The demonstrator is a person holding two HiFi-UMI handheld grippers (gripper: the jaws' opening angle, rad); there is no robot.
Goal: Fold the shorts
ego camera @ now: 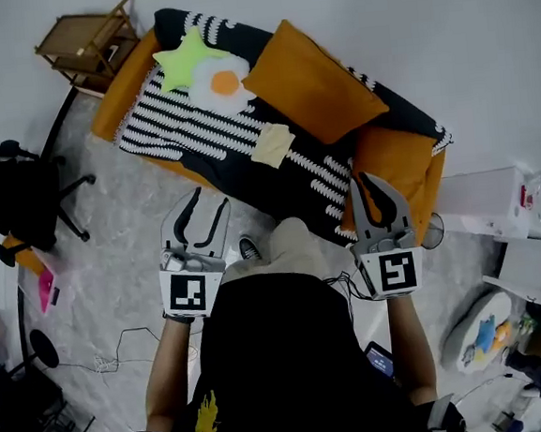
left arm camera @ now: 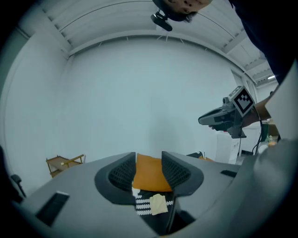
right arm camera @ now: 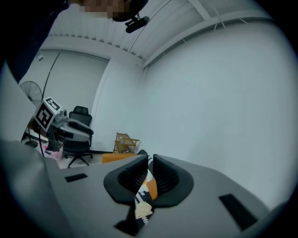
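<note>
The shorts (ego camera: 272,146) lie as a small pale beige folded square on the striped blanket of the sofa (ego camera: 125,82). They also show far below the jaws in the left gripper view, shorts (left arm camera: 157,203), and in the right gripper view, shorts (right arm camera: 142,211). Both grippers are held up in front of the person, well short of the sofa and apart from the shorts. My left gripper (ego camera: 210,201) (left arm camera: 149,162) is open with nothing between its fingers. My right gripper (ego camera: 369,181) (right arm camera: 150,160) has its jaws nearly together and empty.
An orange cushion (ego camera: 313,80), an egg-shaped pillow (ego camera: 221,83) and a green star pillow (ego camera: 184,60) lie on the sofa. A wooden rack (ego camera: 86,43) stands at the back left, an office chair (ego camera: 24,199) at left, white shelving (ego camera: 525,226) at right.
</note>
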